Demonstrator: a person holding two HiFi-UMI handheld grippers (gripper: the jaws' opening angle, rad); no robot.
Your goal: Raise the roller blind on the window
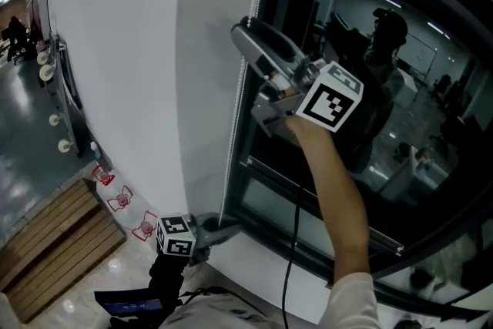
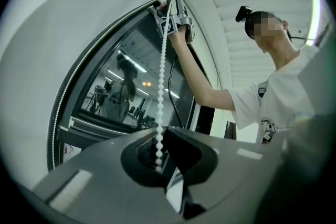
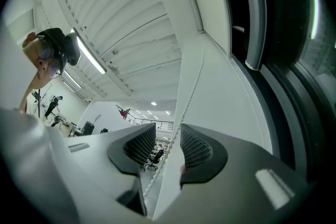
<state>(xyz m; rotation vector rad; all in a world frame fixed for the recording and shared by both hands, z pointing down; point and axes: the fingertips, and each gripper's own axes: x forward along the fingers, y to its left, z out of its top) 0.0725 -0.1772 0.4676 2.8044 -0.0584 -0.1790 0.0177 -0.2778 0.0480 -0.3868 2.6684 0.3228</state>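
At the window (image 1: 431, 135), left gripper (image 2: 159, 164) clamps bead chain (image 2: 161, 86) (right gripper (image 3: 167, 147) spread open).

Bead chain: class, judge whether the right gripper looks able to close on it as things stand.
Probably yes. The right gripper has its jaws apart with the bead chain running between them, nothing else in the gap. The left gripper is shut on the chain lower down.

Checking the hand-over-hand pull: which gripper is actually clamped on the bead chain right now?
The left gripper, the lower one: its jaws are shut on the bead chain. The raised right gripper only has the chain running between open jaws.
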